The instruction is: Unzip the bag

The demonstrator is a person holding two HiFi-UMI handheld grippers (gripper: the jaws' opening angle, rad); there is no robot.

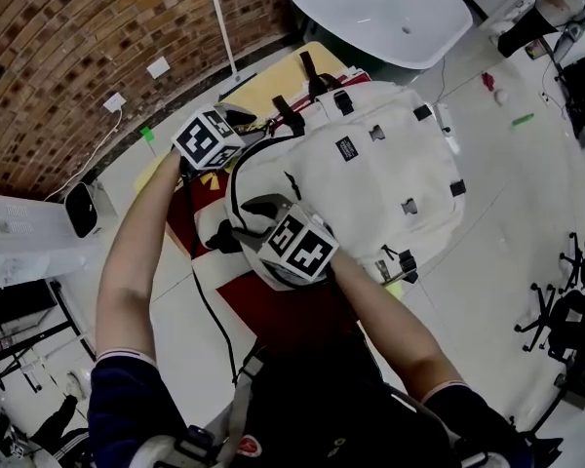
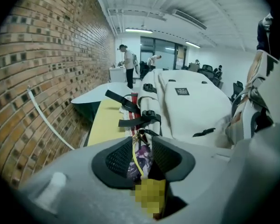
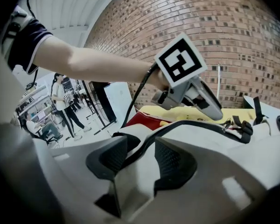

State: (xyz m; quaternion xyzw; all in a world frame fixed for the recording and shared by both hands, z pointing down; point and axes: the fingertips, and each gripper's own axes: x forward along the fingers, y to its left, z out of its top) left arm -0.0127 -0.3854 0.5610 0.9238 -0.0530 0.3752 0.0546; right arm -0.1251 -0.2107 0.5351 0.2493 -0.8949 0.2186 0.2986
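A brick wall (image 1: 68, 57) runs along one side of my view, with two white sockets (image 1: 158, 66) on it and a thin white pipe (image 1: 220, 22) against it. A yellow board (image 1: 268, 84) lies near the wall, and a red mat (image 1: 283, 310) spreads just below me. Beyond them stands a white oval table (image 1: 380, 13). A white box (image 1: 19, 242) sits at the left edge. Black office chairs (image 1: 551, 305) stand far to the right. A small green thing (image 1: 523, 120) lies on the pale floor (image 1: 526, 222). Down the room I see a person (image 2: 127, 65) standing under strip lights (image 2: 139, 31).
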